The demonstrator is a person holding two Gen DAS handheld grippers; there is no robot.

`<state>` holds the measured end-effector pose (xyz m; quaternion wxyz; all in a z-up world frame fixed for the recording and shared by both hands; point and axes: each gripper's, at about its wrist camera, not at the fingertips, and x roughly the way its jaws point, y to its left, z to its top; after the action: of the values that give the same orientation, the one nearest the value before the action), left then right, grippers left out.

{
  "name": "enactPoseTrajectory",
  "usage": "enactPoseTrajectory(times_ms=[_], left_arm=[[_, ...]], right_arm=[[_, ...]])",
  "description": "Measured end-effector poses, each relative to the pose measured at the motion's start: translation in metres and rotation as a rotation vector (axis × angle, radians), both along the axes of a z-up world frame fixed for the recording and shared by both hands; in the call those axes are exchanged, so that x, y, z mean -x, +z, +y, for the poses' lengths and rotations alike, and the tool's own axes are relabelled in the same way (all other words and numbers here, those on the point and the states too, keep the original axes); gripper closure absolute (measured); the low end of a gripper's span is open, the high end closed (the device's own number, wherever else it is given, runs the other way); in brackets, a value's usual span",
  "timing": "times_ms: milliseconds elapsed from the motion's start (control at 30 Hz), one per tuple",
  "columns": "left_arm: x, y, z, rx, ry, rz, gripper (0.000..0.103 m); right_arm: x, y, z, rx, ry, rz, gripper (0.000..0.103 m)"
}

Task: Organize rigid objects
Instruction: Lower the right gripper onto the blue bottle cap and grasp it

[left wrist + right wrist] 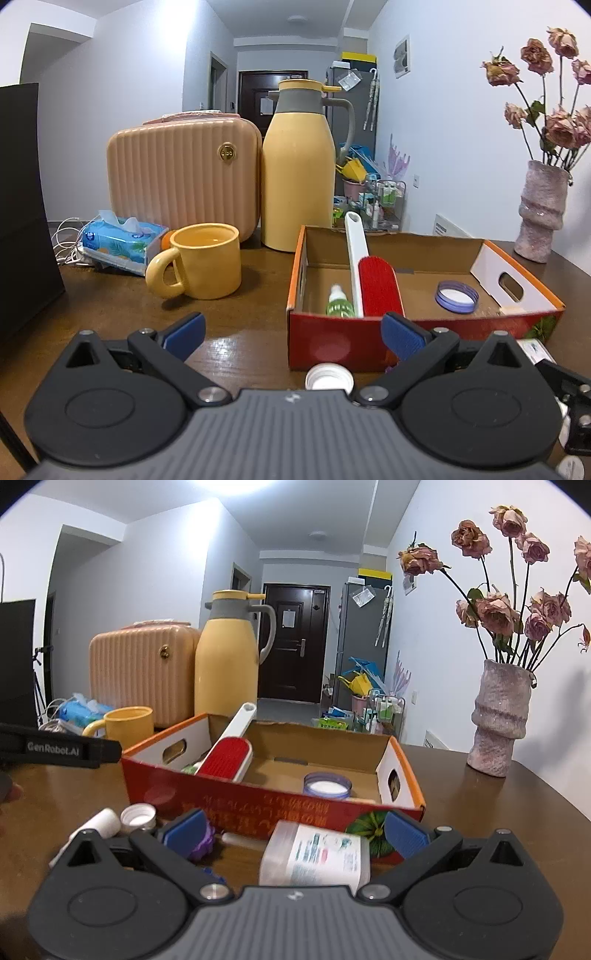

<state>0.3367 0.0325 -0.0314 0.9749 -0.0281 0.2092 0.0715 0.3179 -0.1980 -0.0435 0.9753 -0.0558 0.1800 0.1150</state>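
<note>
My left tongs (291, 334) are spread wide and hold nothing; they hang low over the brown tabletop (122, 306), just in front of the red box (332, 343); a small white cap (329, 377) lies on the tabletop between the tongs and the box wall. My right tongs (295, 832) are wide too and hold nothing; a clear tub with a white label (317, 856) lies on its side between their blue pads (404, 834), but I cannot tell if a pad touches it; a purple thing (203, 843) sits by the left pad, partly hidden, and a white bottle (105, 821) lies beside another view of the cap.

Inside the box I see a red brush with a white handle (376, 291) leaning on the back wall, a little green bottle (339, 304) beside it, and a purple lid (457, 296) lying flat near the right end.

Behind the box stand a yellow jug (297, 177), a yellow mug (205, 260), a pink case (181, 177) and a tissue pack (118, 243); a vase of dry roses (498, 716) stands far right.
</note>
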Motion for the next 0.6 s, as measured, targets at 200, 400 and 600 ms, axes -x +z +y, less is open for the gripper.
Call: enactPoseTrajectory(times_ms=[200,400,600], left_arm=[[0.021,-0.006,0.005,-0.002,-0.033,0.020,0.000],[0.034,-0.011,0.010,-0.006,-0.050,0.035,0.000],[0.038,-0.012,0.014,0.003,-0.068,0.050,0.000]], right_arm=[[0.016,-0.008,0.004,-0.002,-0.001,0.022,0.000],[0.024,-0.014,0.009,0.013,0.004,0.029,0.000],[0.025,-0.019,0.021,0.026,0.042,0.062,0.000]])
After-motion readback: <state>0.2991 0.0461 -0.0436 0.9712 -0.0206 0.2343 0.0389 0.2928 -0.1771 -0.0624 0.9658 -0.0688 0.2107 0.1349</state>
